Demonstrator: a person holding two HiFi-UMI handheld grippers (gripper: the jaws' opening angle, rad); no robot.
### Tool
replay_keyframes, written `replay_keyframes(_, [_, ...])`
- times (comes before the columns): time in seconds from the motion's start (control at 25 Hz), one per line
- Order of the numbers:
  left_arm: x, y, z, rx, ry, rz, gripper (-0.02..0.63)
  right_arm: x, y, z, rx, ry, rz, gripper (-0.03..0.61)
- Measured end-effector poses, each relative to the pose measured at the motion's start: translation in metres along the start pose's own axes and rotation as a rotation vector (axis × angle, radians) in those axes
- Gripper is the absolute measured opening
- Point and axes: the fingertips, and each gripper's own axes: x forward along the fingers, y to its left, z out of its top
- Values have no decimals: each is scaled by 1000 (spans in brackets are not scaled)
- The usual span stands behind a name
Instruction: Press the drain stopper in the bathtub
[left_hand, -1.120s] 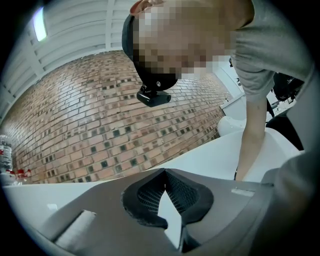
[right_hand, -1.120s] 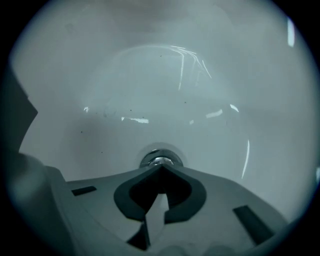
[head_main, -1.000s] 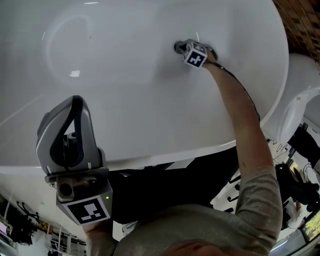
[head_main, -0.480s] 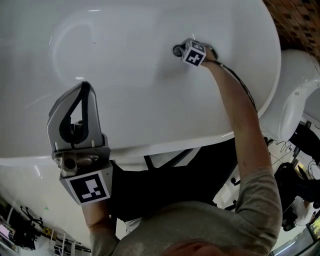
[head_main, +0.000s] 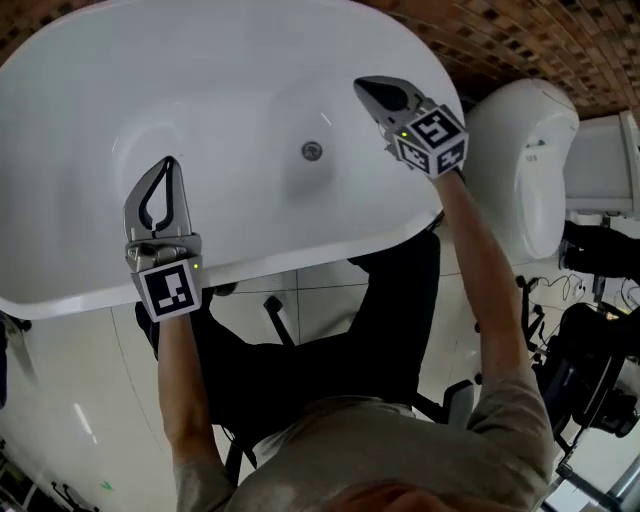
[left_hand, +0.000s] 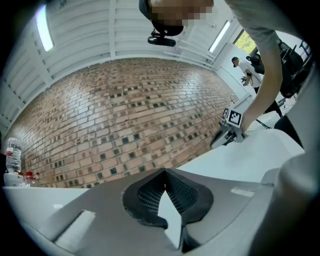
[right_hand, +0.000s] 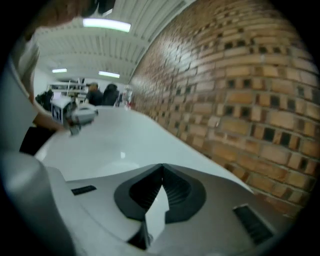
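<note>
The round metal drain stopper (head_main: 312, 151) sits uncovered in the bottom of the white bathtub (head_main: 230, 90). My right gripper (head_main: 362, 86) hangs above the tub's right side, right of the stopper and clear of it, jaws shut on nothing. My left gripper (head_main: 168, 163) is upright over the tub's near rim at the left, also shut and empty. In the left gripper view the closed tips (left_hand: 165, 171) point at a brick wall, with the right gripper (left_hand: 230, 131) seen beyond. The right gripper view shows its closed tips (right_hand: 161, 166) over the tub rim and the left gripper (right_hand: 75, 115) far off.
A white toilet (head_main: 525, 160) stands just right of the tub. Brick tiling (head_main: 520, 40) runs behind both. A black seat (head_main: 300, 350) is under the person, near the tub's front wall. A bottle (left_hand: 12, 152) stands at the far left of the left gripper view.
The right gripper has lifted off the drain stopper and moved up and right. The left gripper has risen a little. The head view has pulled back, showing the whole tub.
</note>
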Motion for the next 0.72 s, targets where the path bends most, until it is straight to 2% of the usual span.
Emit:
replay_keyframes(0.12, [-19,16,27,-7,-27,58,6,-107,13,106,58,-252,-41,2])
replay_keyframes(0.2, [-28,30,75,14,-107,98,6,-176,27,162,28,-387,-55,2])
replay_keyframes(0.28, [-41,32,128,12,-188,86,6,-243,51,202,16,-509,-62,2])
replay_keyframes(0.4, [-77,20,195,-24,-262,14,6,-328,102,241,-2,-667,-75,2])
replay_keyframes(0.52, [-116,10,263,-43,-369,-27,6,-400,152,271,-67,-821,-85,1])
replay_keyframes(0.6, [-146,5,303,-60,-443,-40,6,-439,185,288,-142,-892,-82,1])
replay_keyframes(0.72, [-193,-10,350,-67,-531,-63,6,-486,235,313,-283,-946,-78,1])
